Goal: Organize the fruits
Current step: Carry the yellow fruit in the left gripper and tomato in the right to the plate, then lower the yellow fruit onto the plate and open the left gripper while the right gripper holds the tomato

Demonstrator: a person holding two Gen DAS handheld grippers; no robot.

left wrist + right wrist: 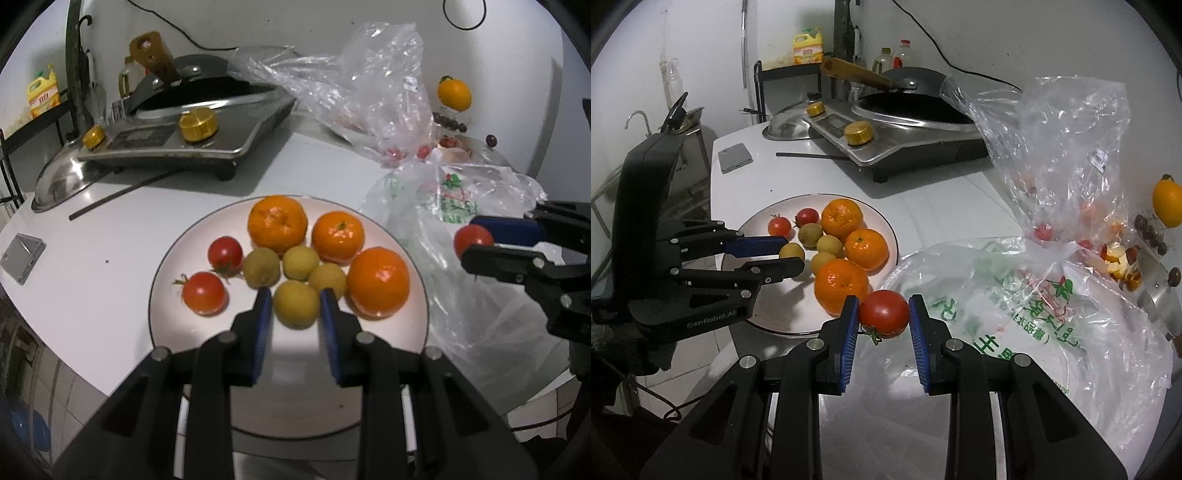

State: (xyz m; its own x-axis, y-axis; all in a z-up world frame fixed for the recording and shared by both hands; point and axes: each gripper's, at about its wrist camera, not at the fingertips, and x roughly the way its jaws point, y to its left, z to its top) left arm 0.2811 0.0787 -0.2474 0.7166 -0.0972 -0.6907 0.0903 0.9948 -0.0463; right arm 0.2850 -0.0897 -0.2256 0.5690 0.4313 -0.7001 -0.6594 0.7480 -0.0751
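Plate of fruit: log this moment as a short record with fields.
plate: white, on the counter
on plate: three oranges, four small yellow-green fruits, two tomatoes
left gripper: over the plate, fingers around a yellow-green fruit
right gripper: shut on a tomato, above the plastic bags

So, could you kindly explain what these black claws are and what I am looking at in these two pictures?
They are hand-held two-finger grippers, one per hand, each with a camera looking along its fingers. The left-wrist picture shows the left gripper over a plate of oranges, small tomatoes and yellowish fruits, its blue pads either side of one yellowish fruit. The right-wrist picture shows the right gripper shut on a tomato over printed plastic bags. A cooker stands behind.
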